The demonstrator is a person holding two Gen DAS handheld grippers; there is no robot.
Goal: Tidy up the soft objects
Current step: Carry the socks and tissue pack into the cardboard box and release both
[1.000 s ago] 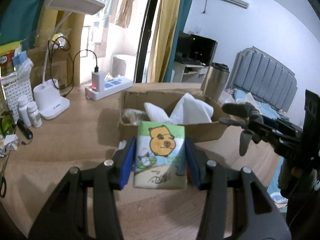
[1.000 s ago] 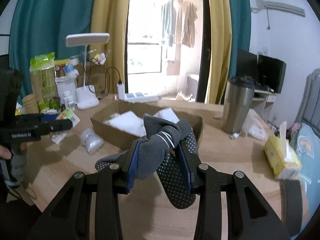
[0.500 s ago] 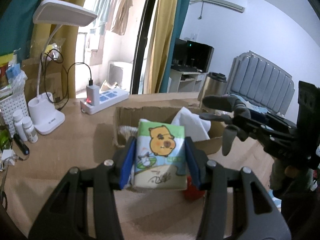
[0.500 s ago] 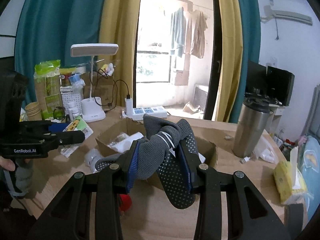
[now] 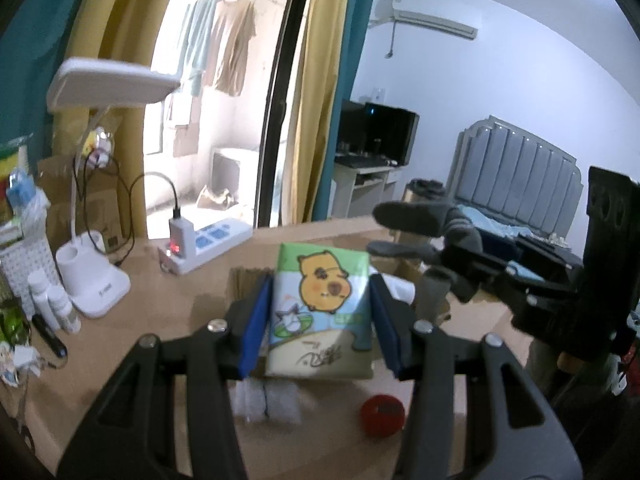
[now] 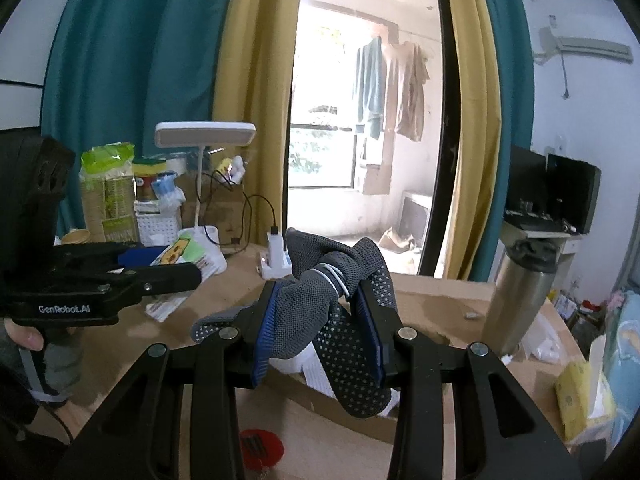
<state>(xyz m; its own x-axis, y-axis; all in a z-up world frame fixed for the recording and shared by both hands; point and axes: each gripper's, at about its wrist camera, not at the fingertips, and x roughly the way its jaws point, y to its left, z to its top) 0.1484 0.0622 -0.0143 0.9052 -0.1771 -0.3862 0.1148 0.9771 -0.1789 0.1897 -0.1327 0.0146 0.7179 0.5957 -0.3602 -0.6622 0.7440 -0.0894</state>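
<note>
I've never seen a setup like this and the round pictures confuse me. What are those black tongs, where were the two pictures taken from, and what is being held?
No robot here: a person holds a hand-operated gripper in each hand, and each carries a wide-angle camera looking forward along its two fingers. That is why both pictures look round and bent.

The left camera shows the left gripper shut on a tissue pack printed with a cartoon animal. The right camera shows the right gripper shut on a grey dotted glove. Each tool also appears in the other's picture.

Both hover above a wooden table. On it lie an open cardboard box with white cloth inside, a red ball, a white desk lamp, a power strip and a steel tumbler.
</note>
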